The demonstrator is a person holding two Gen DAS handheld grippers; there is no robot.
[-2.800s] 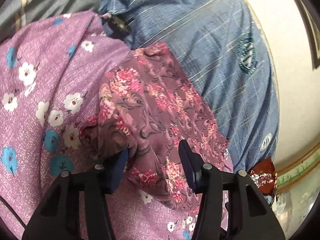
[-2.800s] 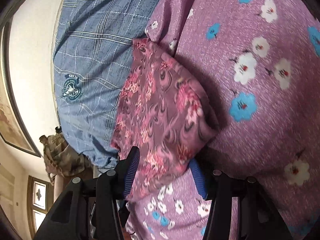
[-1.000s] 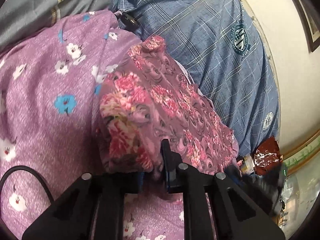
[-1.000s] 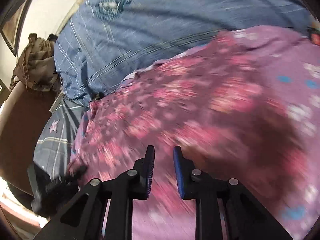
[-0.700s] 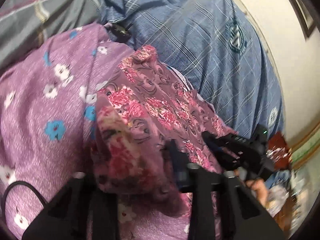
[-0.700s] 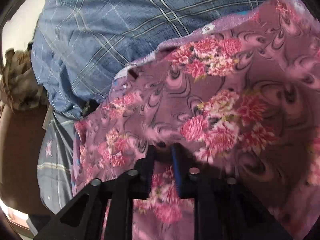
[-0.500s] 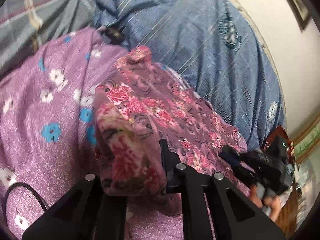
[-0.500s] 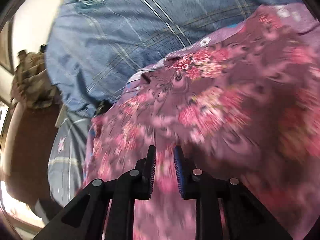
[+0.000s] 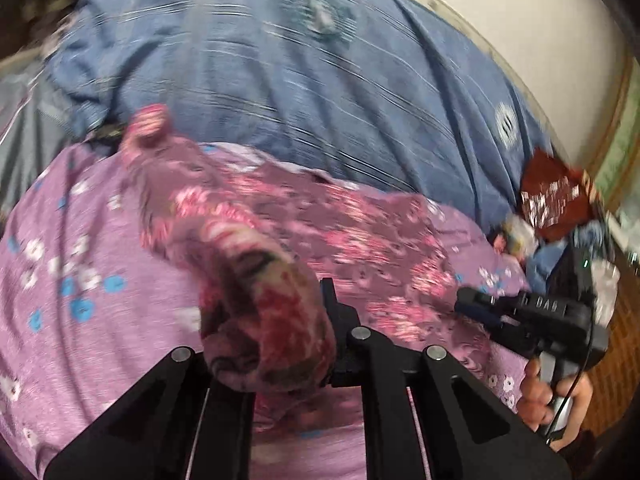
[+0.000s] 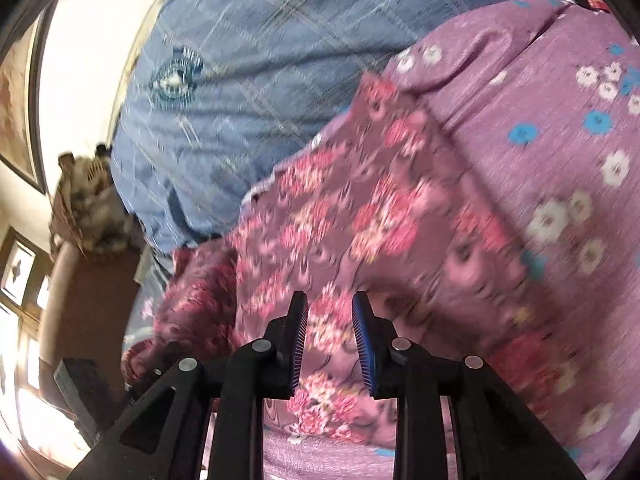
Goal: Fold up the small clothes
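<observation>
Nearest the left wrist camera, the left gripper (image 9: 316, 340) is clenched on a bunched fold of the mauve garment printed with pink and red roses (image 9: 272, 320), and the wad of cloth bulges up over its left finger so that only the right finger shows. From that pinch the garment runs away across the lilac bedsheet with white and blue flowers (image 9: 72, 312), rumpled and partly lifted, its far end reaching the edge of the blue checked quilt with a round crest (image 9: 320, 80). To the right in this view, the right gripper (image 9: 472, 306) hangs over the garment's other edge, carried by a hand (image 9: 548, 396). Seen from the right wrist camera, the right gripper (image 10: 330, 340) has its blue-padded jaws opening; the rose print lies close beneath and between them, but the pads do not press on it. Beyond, the garment lies on the lilac sheet with the blue quilt behind it. Farther off, a red foil packet (image 9: 556, 196) lies at the quilt's edge beneath the pale wall (image 9: 520, 12).
</observation>
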